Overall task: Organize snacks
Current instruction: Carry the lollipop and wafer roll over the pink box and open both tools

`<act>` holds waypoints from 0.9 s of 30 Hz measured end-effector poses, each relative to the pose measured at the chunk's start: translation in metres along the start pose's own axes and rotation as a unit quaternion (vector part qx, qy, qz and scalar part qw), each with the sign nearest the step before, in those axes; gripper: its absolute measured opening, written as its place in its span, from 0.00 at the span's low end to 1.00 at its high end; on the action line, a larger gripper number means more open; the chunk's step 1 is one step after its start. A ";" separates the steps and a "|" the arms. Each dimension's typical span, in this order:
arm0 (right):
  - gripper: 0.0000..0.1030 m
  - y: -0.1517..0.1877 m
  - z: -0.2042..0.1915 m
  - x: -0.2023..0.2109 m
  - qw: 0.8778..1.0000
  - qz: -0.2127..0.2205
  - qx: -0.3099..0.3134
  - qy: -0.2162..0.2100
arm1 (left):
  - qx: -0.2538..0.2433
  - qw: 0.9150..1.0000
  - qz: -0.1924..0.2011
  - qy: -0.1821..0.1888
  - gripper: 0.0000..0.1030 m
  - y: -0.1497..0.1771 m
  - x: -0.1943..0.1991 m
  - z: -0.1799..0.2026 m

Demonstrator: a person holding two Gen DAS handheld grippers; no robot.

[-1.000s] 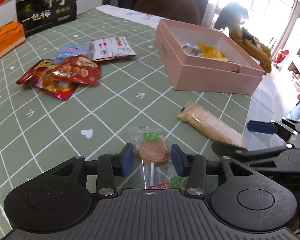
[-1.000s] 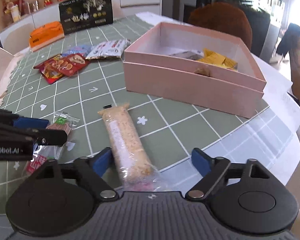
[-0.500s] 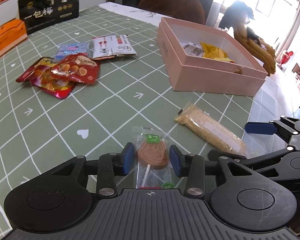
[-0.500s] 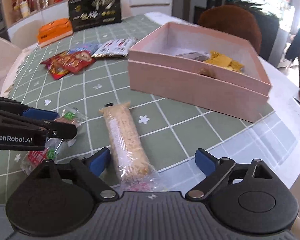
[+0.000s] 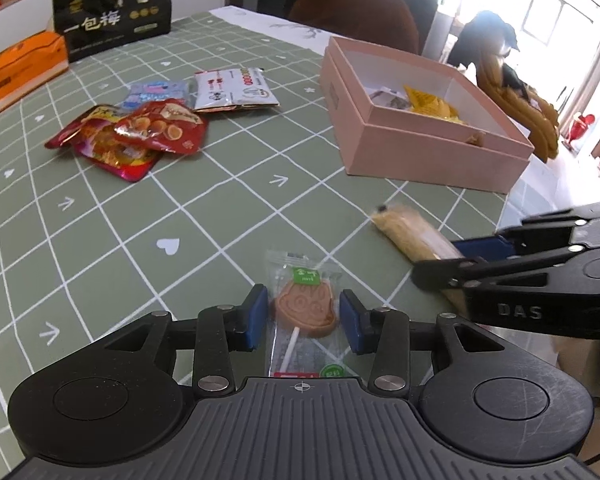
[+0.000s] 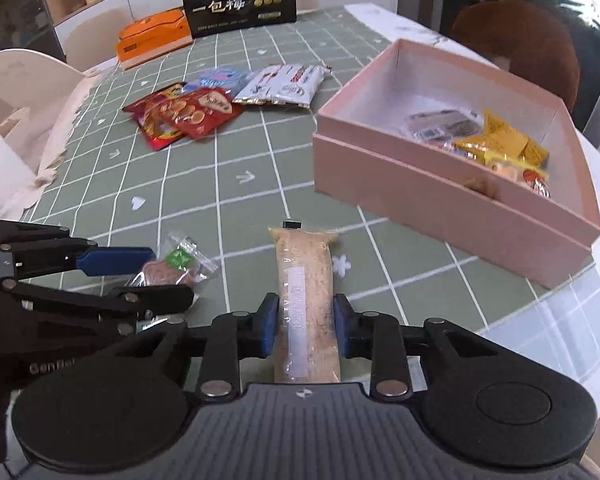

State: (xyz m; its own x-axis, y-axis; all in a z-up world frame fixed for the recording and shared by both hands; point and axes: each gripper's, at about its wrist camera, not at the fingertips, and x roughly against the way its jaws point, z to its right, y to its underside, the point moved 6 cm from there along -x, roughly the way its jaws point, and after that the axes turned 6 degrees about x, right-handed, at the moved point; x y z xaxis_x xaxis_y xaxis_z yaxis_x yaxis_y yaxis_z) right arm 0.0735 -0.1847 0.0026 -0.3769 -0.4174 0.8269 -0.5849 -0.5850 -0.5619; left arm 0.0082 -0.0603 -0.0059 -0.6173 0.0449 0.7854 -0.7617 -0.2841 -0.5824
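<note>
My left gripper [image 5: 303, 319] is shut on a wrapped brown lollipop [image 5: 305, 308], its blue pads against the candy's sides, low over the green checked table. My right gripper [image 6: 306, 323] is shut on a long beige snack bar [image 6: 305, 292] in a clear wrapper. The bar also shows in the left wrist view [image 5: 410, 232], and the lollipop in the right wrist view [image 6: 168, 270]. The open pink box [image 6: 428, 188] stands ahead and to the right, with yellow packets and other snacks inside.
Red snack packets [image 5: 140, 136], a blue packet [image 5: 156, 92] and a white packet [image 5: 234, 90] lie at the far left. An orange box [image 5: 24, 68] and a black bag [image 5: 112, 12] stand at the table's back. The table edge runs at the right.
My right gripper's jaws have closed from wide open onto the snack bar. My left gripper has stayed around the lollipop. Both views have risen slightly.
</note>
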 end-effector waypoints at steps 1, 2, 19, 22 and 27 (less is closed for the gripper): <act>0.28 0.002 0.002 0.002 1.000 -0.003 -0.003 0.000 | 0.004 1.000 0.000 -0.002 0.43 0.000 0.000 0.000; 0.28 0.004 0.004 0.003 1.000 -0.006 -0.008 0.000 | 0.009 1.000 0.001 -0.008 0.41 -0.001 0.001 0.000; 0.28 -0.106 0.107 0.175 0.979 0.171 -0.073 0.085 | -0.075 0.971 0.165 0.158 0.40 -0.196 0.089 0.130; 0.28 -0.140 0.130 0.191 0.972 0.198 -0.080 0.098 | -0.080 0.971 0.156 0.165 0.40 -0.215 0.068 0.134; 0.27 -0.147 0.161 0.159 0.970 0.177 -0.113 0.125 | -0.043 0.975 0.107 0.190 0.40 -0.212 0.005 0.122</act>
State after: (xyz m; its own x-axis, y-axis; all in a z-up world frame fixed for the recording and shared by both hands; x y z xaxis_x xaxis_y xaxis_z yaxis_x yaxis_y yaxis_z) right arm 0.2148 -0.2769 0.2128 -0.7287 -0.3665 0.5785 -0.5184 -0.2568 -0.8156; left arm 0.1902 -0.1167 0.1474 -0.7803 0.3487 0.5192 -0.6105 -0.2449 -0.7532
